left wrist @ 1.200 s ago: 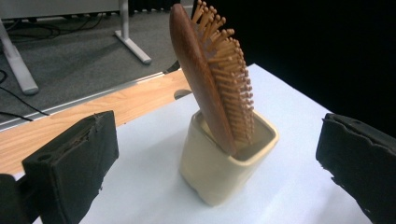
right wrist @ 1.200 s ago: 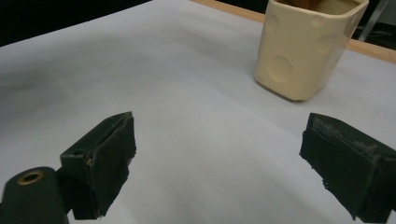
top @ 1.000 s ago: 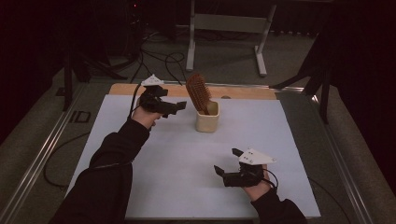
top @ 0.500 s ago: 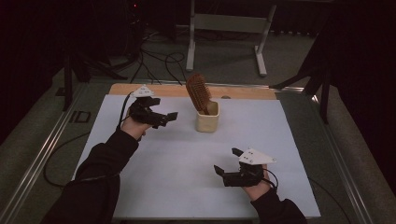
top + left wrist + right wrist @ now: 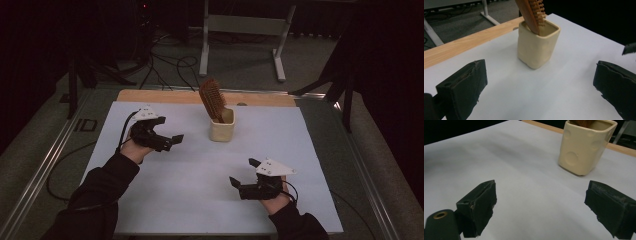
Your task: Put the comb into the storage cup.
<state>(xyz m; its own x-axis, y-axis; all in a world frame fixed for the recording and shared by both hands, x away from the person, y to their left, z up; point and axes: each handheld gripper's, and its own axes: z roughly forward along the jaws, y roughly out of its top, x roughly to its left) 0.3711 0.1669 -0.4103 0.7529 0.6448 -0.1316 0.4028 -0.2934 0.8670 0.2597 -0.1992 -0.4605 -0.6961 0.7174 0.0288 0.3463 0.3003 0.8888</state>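
A cream square cup [image 5: 222, 130] stands near the back middle of the white table sheet, with a wooden hairbrush [image 5: 212, 98] upright in it, bristles up. My left gripper [image 5: 175, 141] is open and empty, held left of the cup and pointing at it. In the left gripper view the cup [image 5: 537, 46] and the brush [image 5: 532, 12] sit ahead between the wide jaws. My right gripper [image 5: 241, 175] is open and empty near the front right, pointing left. The right gripper view has the cup [image 5: 585, 147] at the upper right.
A wooden strip [image 5: 150, 96] runs along the table's back edge. Metal rails [image 5: 45, 170] border the table. Cables [image 5: 165, 65] and a stand's white legs [image 5: 240, 35] lie on the floor behind. The white sheet [image 5: 190, 185] is bare between the grippers.
My left gripper has drawn back to the left and toward the person, away from the cup. The right gripper has stayed in place.
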